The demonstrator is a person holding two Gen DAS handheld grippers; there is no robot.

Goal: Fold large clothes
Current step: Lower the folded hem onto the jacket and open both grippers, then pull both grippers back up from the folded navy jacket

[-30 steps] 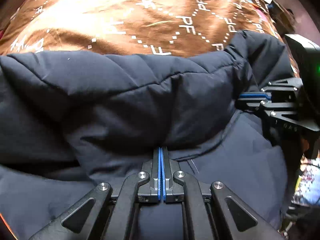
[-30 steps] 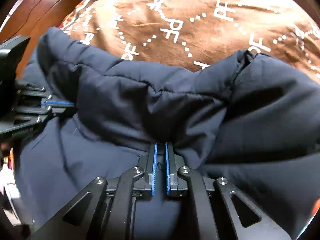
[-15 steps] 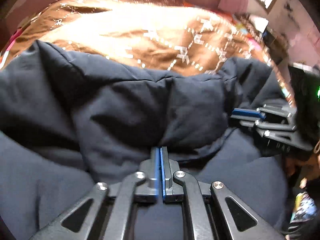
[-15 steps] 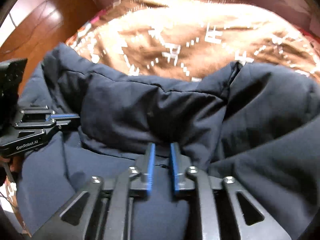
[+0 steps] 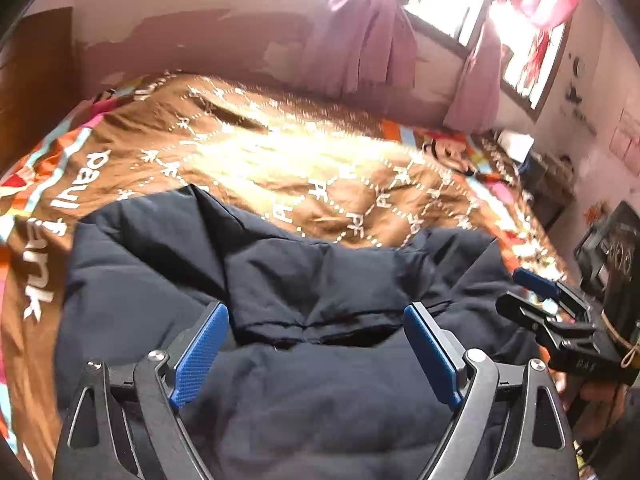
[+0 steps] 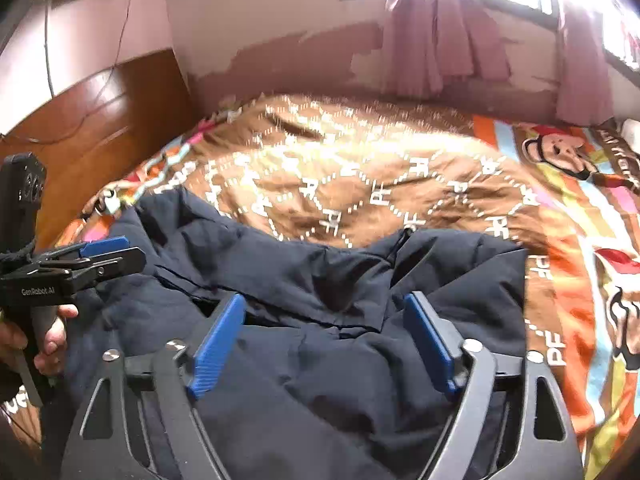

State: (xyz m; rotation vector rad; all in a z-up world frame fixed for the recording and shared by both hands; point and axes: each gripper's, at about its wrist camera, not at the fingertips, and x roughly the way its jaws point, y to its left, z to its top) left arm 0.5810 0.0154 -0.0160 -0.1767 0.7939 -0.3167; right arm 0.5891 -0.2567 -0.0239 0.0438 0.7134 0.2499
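Note:
A dark navy padded jacket (image 5: 304, 288) lies bunched on a bed, its far part folded back over the near part; it also shows in the right wrist view (image 6: 320, 280). My left gripper (image 5: 316, 340) is open and empty, lifted above the jacket's fold edge. My right gripper (image 6: 324, 336) is open and empty above the same fold, further right. Each gripper shows in the other's view: the right gripper at the right edge (image 5: 532, 288), the left gripper at the left edge (image 6: 116, 252), both with jaws apart over the jacket.
The bed carries a brown quilt (image 5: 280, 152) with white letters and a colourful cartoon border (image 6: 568, 160). A wooden headboard (image 6: 100, 120) stands at the left. Pink curtains (image 5: 372, 40) hang at bright windows behind. A cluttered stand (image 5: 540, 168) is at the far right.
Both grippers have opened and let go of the jacket's edge. Both have pulled back and up, so the room and more of the bed show. The folded part now lies flat on the jacket.

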